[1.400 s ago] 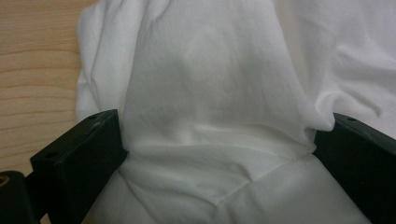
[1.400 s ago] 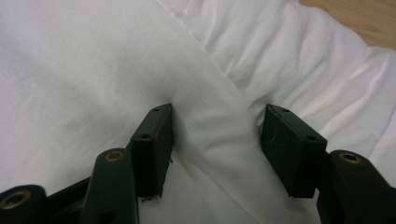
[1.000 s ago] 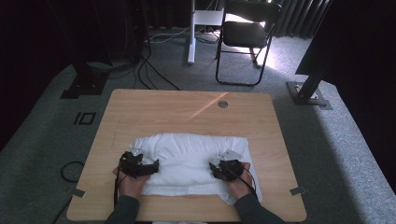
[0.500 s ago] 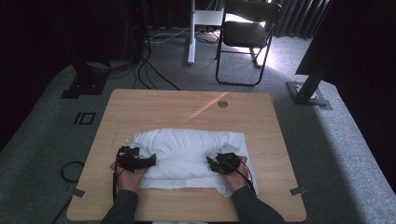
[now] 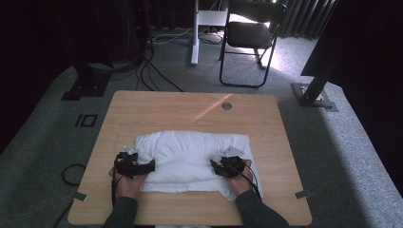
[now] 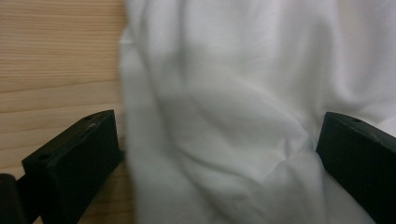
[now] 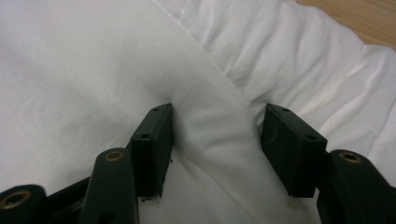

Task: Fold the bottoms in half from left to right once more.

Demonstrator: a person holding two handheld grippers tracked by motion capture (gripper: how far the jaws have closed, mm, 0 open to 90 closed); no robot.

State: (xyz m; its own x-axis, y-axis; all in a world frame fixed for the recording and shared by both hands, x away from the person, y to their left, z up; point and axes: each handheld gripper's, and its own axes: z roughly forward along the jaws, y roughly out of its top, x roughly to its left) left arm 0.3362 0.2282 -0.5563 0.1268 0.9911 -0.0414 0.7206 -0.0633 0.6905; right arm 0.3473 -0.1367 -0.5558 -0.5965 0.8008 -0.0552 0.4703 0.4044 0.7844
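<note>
High view | white cloth [image 5: 190,159] between left tongs [image 5: 151,166] and right tongs [image 5: 215,166] (both open, pressed into folds)

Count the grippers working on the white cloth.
2. The left gripper sits at the white cloth's left edge; the right gripper rests on its right part, fingers apart with a fold between them.

left tongs [image 5: 150,166] | edged outward to cloth [image 5: 190,156] left edge | right tongs [image 5: 215,166] | slid inward
</note>
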